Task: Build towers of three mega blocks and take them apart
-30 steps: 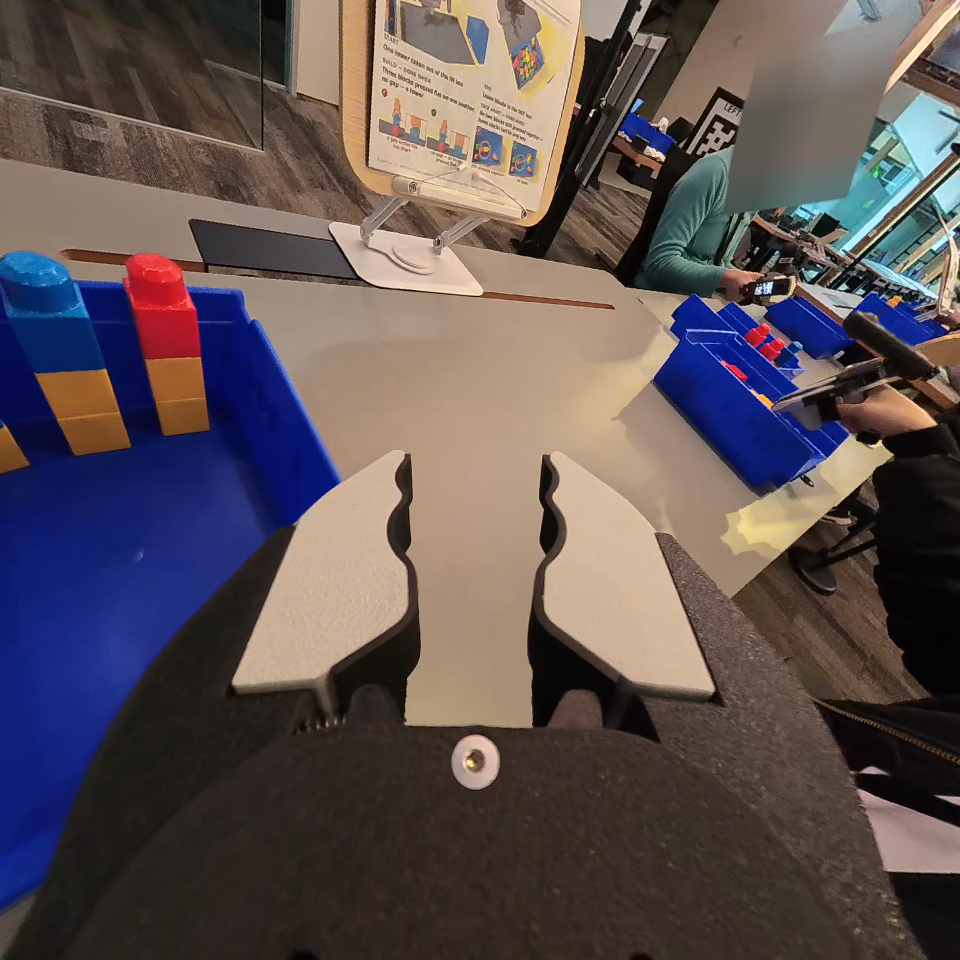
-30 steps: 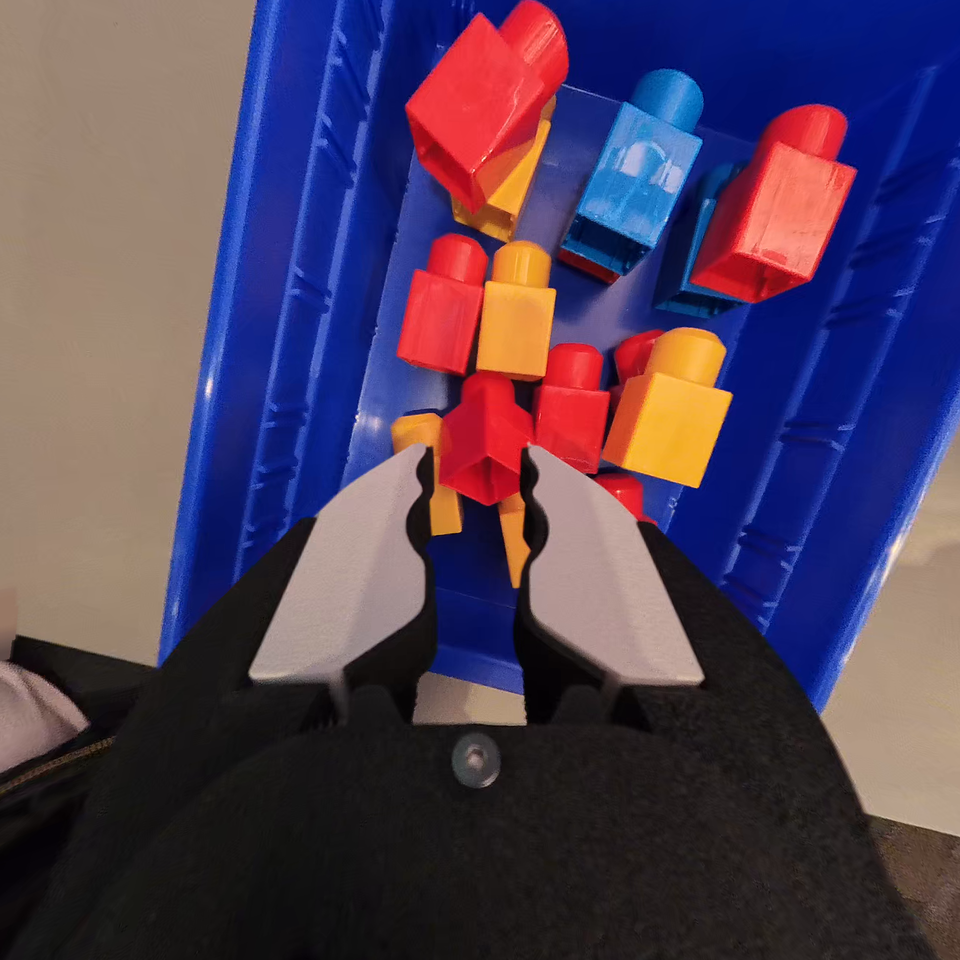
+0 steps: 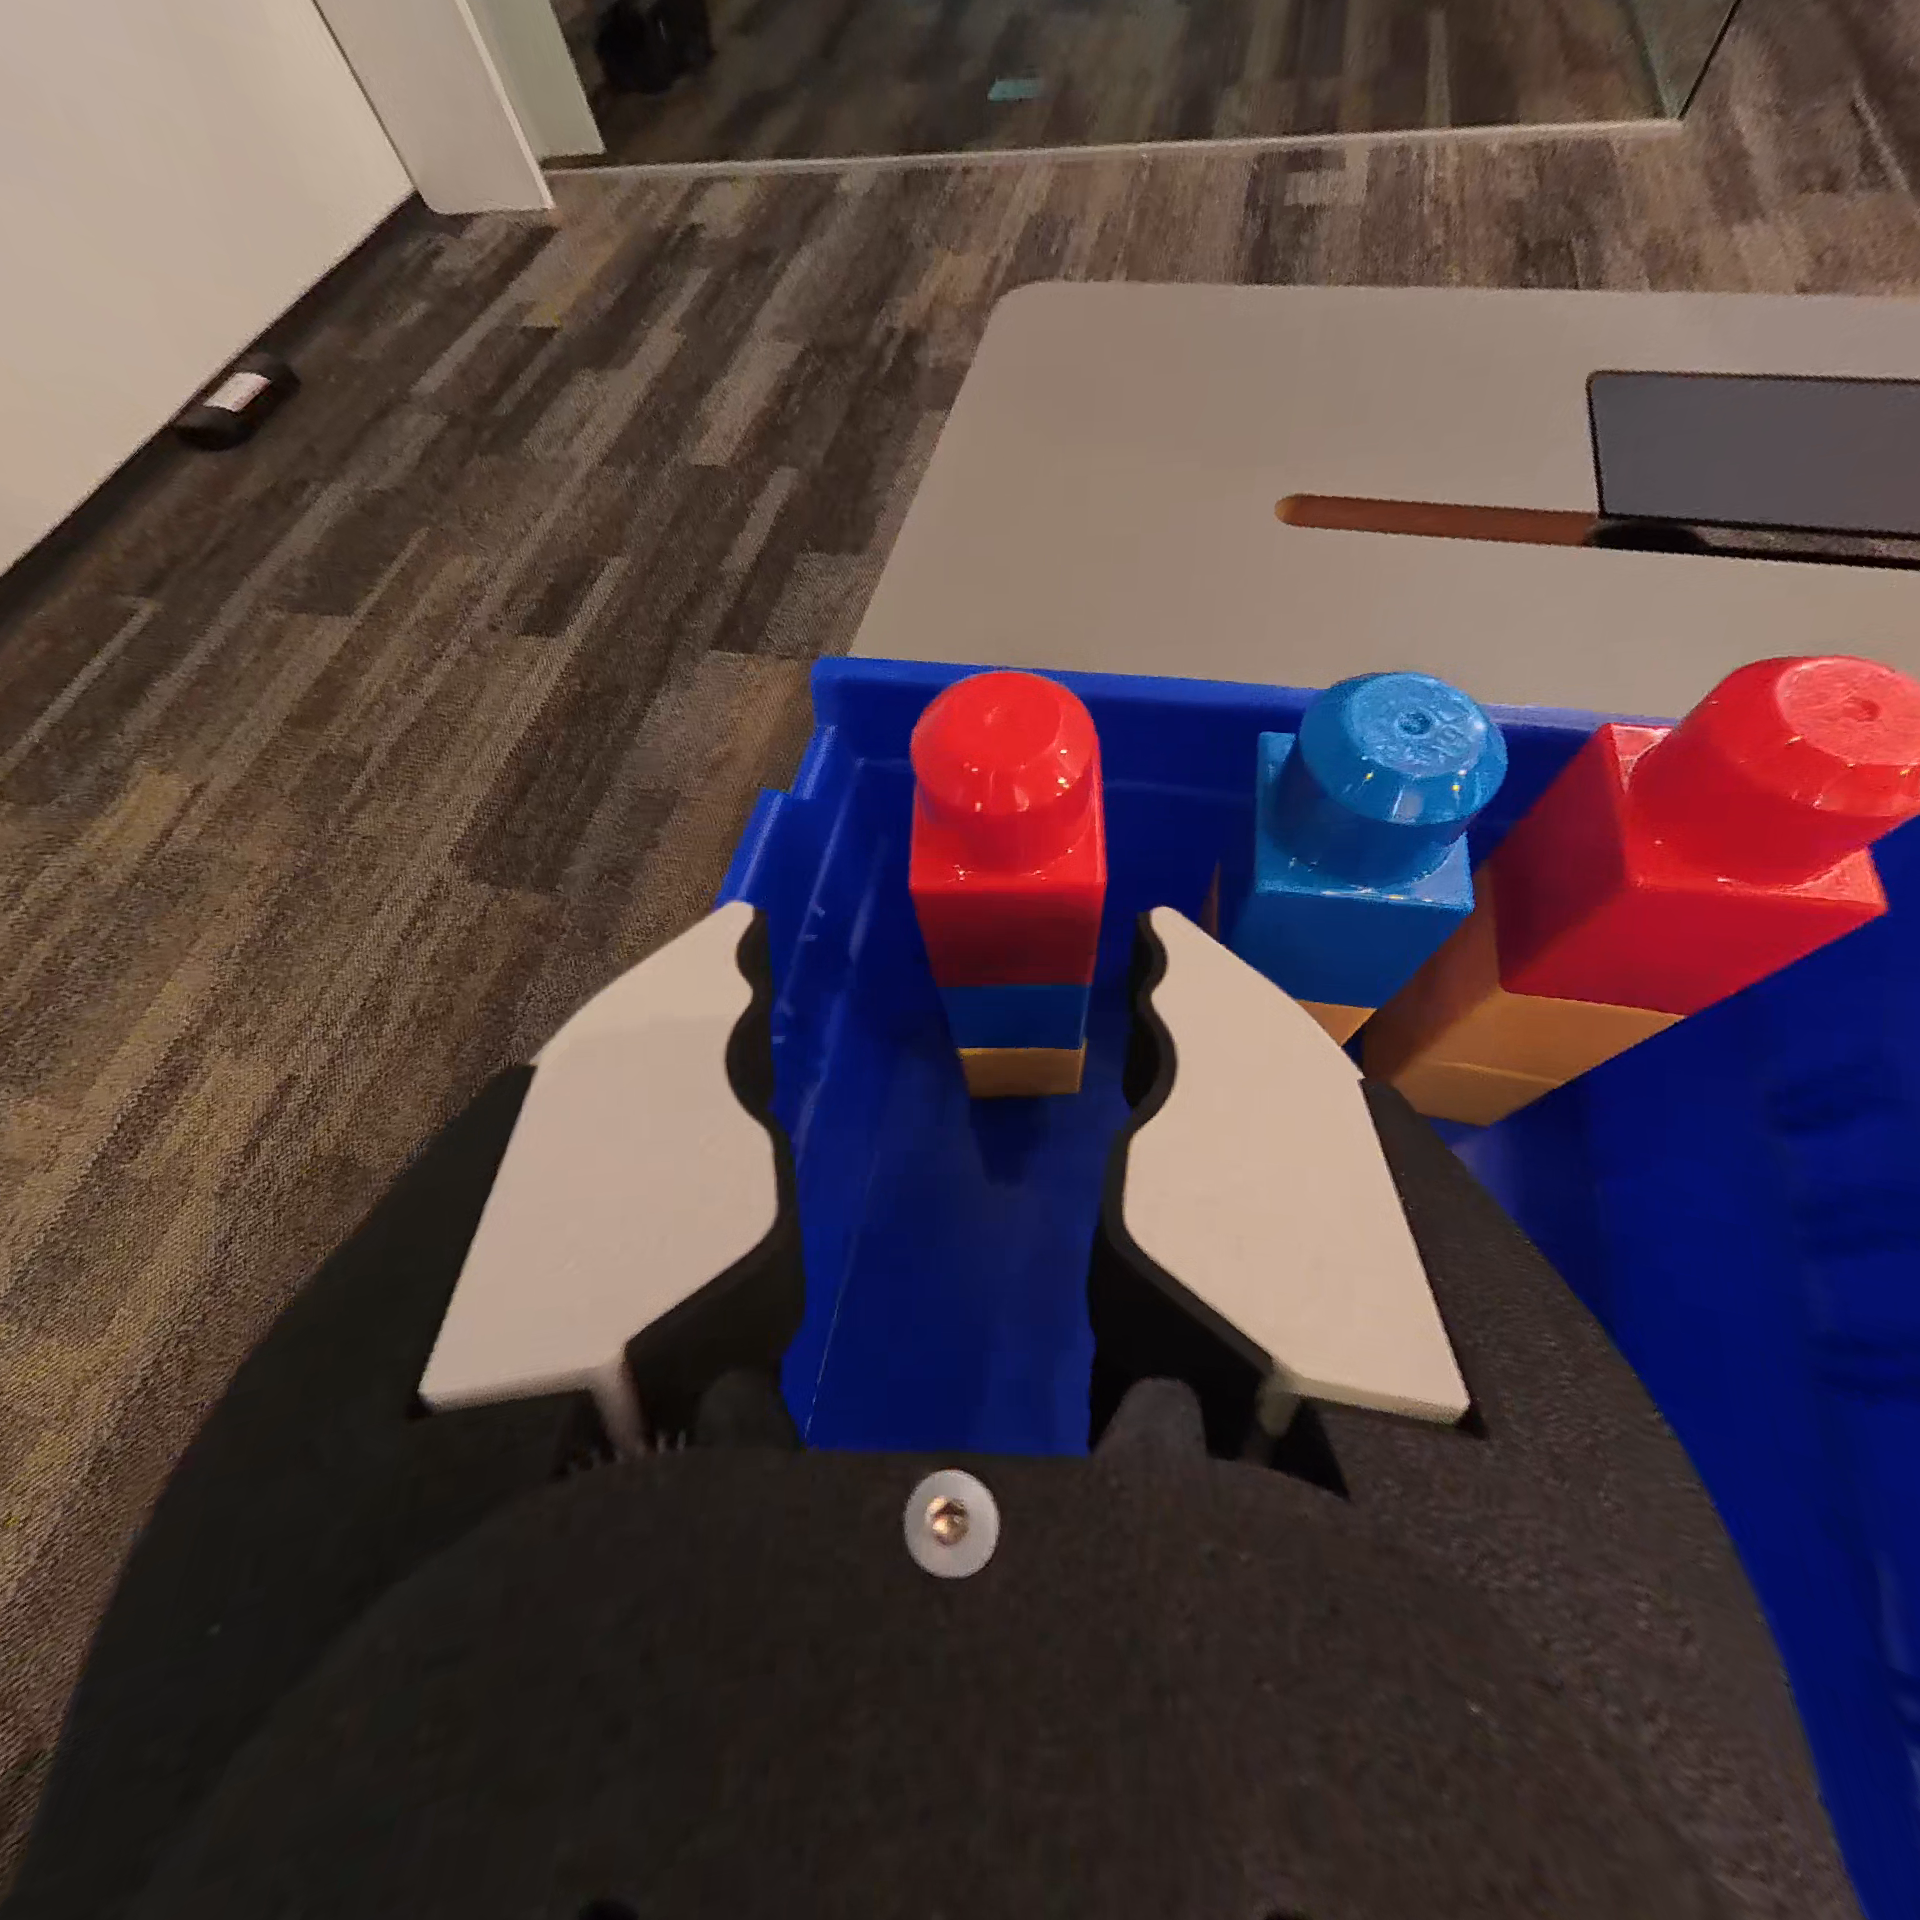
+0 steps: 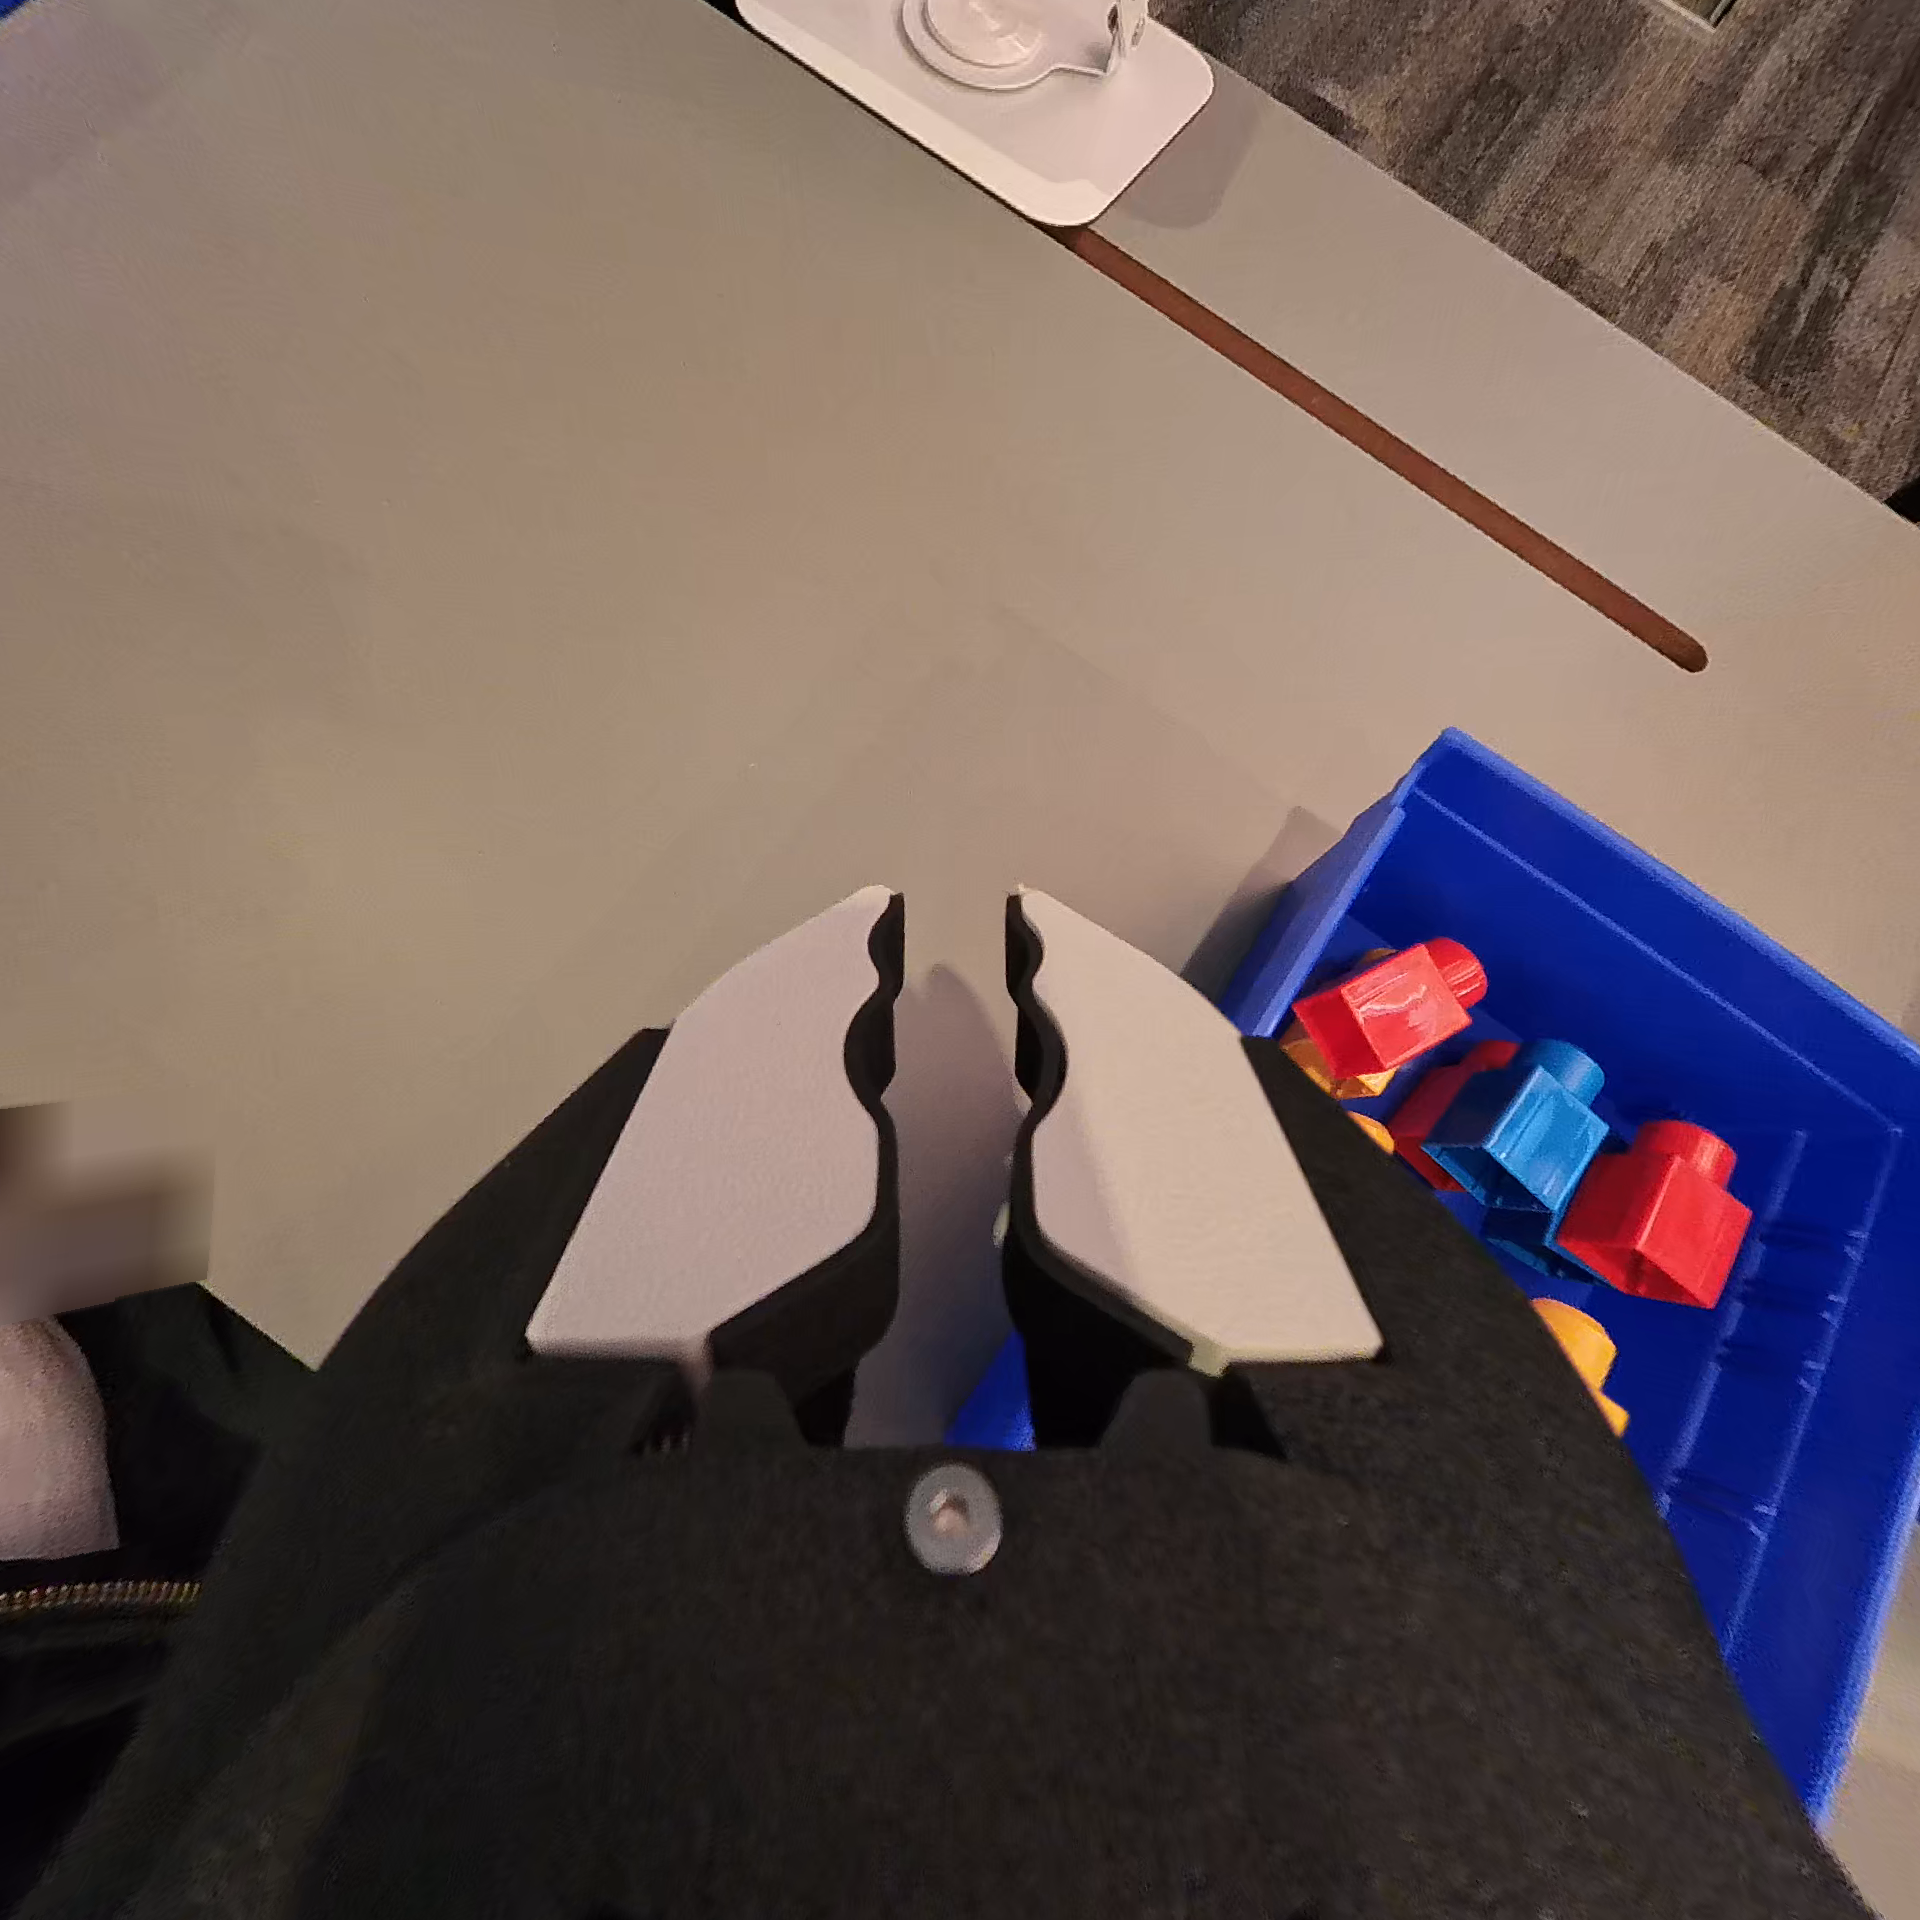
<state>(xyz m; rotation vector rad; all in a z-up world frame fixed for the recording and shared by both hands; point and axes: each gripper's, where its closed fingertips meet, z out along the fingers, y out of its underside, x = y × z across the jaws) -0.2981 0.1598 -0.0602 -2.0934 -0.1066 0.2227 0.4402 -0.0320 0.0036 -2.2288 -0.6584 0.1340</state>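
Observation:
In the left wrist view a tower of a red, a blue and a yellow block (image 3: 1003,894) stands in the near left corner of a blue bin (image 3: 1039,686). My left gripper (image 3: 951,925) is open wide and empty, its fingertips on either side of this tower without touching it. A blue-on-yellow tower (image 3: 1361,862) and a red-on-yellow tower (image 3: 1683,883) stand to its right. My right gripper (image 4: 956,904) hovers over the bare grey table (image 4: 520,520), empty, with only a narrow gap between its jaws. A second blue bin (image 4: 1621,883) to its right holds loose red (image 4: 1382,1008), blue (image 4: 1527,1132) and yellow blocks.
The table's left edge drops to the floor (image 3: 416,623) just beside the tower bin. A dark pad (image 3: 1766,447) and a slot (image 3: 1434,514) lie at the table's back. A white stand base (image 4: 1039,104) sits at the far edge in the right wrist view.
My left gripper swung left from over the table to the corner tower and opened wider. My right gripper let go of a red block, left the loose-block bin and narrowed its jaws.

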